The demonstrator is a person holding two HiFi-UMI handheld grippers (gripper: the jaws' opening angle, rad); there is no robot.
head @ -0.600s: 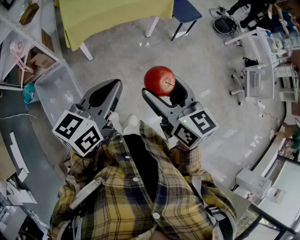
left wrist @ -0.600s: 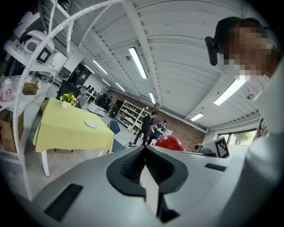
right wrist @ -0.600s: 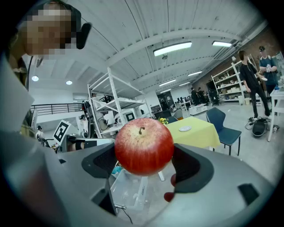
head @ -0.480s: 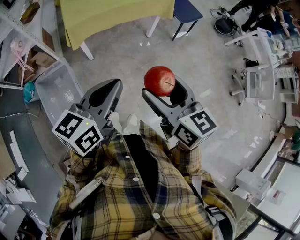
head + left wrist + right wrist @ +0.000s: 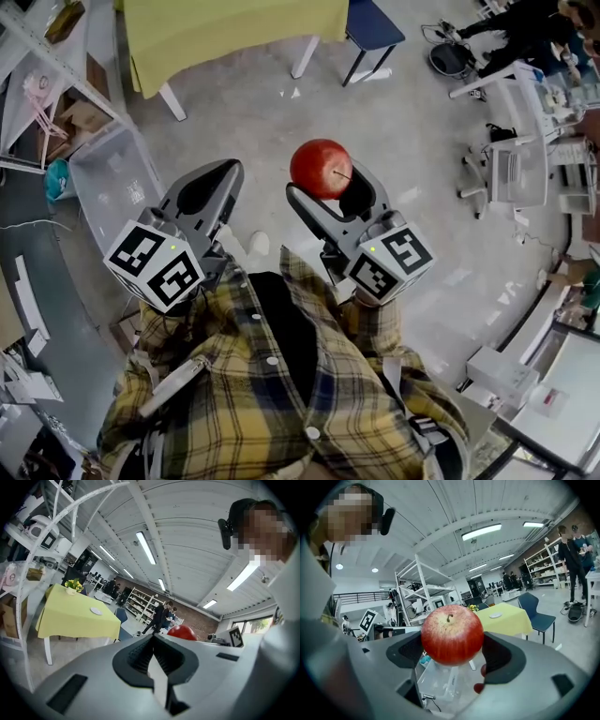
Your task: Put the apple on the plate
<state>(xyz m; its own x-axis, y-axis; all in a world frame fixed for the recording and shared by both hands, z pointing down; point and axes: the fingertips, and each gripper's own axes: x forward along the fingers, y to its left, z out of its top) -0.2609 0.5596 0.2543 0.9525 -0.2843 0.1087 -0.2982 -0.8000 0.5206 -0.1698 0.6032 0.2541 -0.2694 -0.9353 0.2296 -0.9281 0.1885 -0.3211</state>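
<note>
- Apple [image 5: 321, 168], red with its stem turned up, is sitting clamped between the two jaws of the right tool [image 5: 328, 180]. The pads are pressing on its sides.
- The apple is hanging in the air above the floor [image 5: 422, 122], well short of the yellow tabletop [image 5: 234, 37].
- The plate [image 5: 96, 611], small and white, is lying on the yellow tabletop. It is too small in every view to tell whether anything is resting on it.
- The left tool [image 5: 220, 178] is riding beside the right one, also well short of the yellow tabletop. Its jaws are pressing together at the tips with nothing between them.
- Both tools are pointing roughly toward the yellow tabletop.
- A bunch of yellow flowers [image 5: 71, 585] is standing at one end of the yellow tabletop, apart from the plate.
- A blue chair [image 5: 373, 21] is standing just beside the yellow tabletop.
- A clear plastic bin [image 5: 112, 183] is lying on the floor near the yellow tabletop's closest leg.
- The person holding the tools is wearing a yellow plaid shirt [image 5: 281, 394].
- Two other people [image 5: 159, 616] are standing well beyond the yellow tabletop, in front of shelving.
</note>
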